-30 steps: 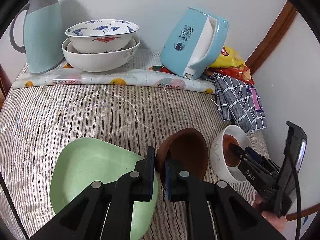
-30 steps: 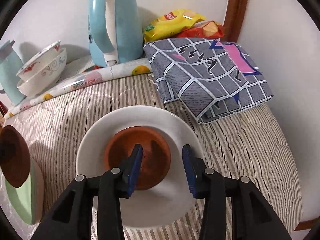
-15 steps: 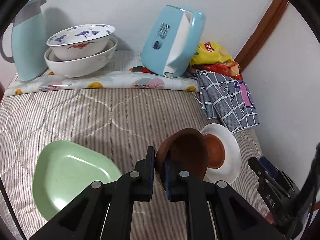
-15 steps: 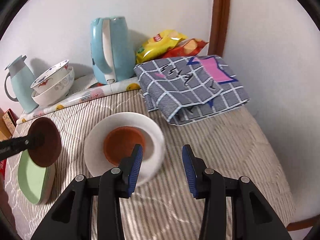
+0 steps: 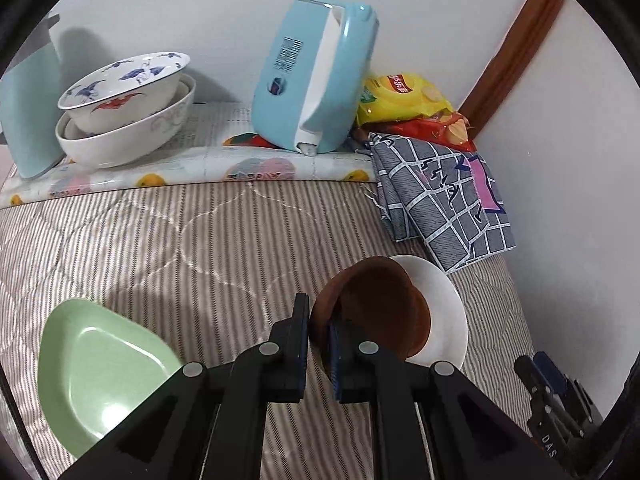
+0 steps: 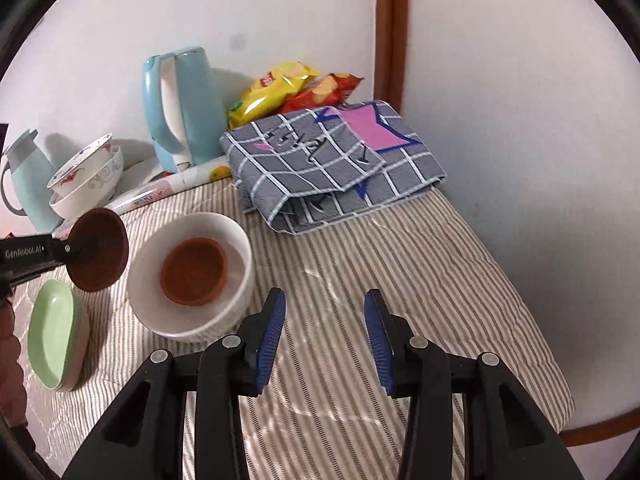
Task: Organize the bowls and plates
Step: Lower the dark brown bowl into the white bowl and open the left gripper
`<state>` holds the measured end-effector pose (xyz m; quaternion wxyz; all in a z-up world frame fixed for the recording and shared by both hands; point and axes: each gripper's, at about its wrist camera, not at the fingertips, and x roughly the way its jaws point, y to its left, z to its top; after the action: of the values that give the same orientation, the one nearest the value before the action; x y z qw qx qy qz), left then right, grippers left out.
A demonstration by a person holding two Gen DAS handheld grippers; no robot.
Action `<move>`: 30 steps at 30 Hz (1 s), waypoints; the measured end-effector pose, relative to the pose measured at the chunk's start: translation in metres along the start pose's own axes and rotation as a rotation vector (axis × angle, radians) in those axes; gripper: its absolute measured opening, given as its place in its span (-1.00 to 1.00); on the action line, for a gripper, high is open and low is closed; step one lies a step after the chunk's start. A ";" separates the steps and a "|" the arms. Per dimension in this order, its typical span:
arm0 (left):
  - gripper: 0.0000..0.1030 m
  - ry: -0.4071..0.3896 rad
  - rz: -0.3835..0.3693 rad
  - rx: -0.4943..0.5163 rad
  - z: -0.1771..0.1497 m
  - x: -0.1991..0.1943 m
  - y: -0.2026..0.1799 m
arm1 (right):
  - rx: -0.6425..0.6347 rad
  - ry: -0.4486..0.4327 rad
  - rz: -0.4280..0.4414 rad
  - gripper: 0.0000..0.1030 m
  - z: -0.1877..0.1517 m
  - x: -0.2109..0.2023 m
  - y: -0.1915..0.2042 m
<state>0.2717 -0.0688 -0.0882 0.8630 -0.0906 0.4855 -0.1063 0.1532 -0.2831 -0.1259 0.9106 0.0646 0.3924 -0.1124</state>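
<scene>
The left gripper (image 5: 319, 326), a black two-finger tool with blue pads, was clamped on the rim of a dark brown round bowl (image 5: 376, 308), one finger inside the rim and one outside, holding the bowl tilted on edge in the air. In the right wrist view its black arm reached in level from the left edge, and a bit of the person's hand (image 6: 10, 364) showed below it. The right gripper (image 6: 325, 334), of the same black build with blue ribbed pads, hung above the striped bed cover with its jaws spread wide and nothing between them.
</scene>
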 end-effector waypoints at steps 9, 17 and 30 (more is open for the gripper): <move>-0.82 0.010 0.002 0.015 0.005 0.014 -0.012 | 0.026 0.022 0.005 -0.21 -0.009 0.006 -0.012; -0.82 0.031 -0.010 0.043 0.005 0.025 -0.029 | 0.049 0.038 0.005 -0.21 -0.014 0.010 -0.021; -0.82 0.099 -0.043 0.050 -0.004 0.056 -0.046 | 0.061 0.072 0.008 -0.20 -0.019 0.017 -0.026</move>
<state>0.2919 -0.1281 -0.1243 0.8374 -0.0741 0.5228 -0.1411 0.1449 -0.3071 -0.1522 0.8940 0.0980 0.4210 -0.1183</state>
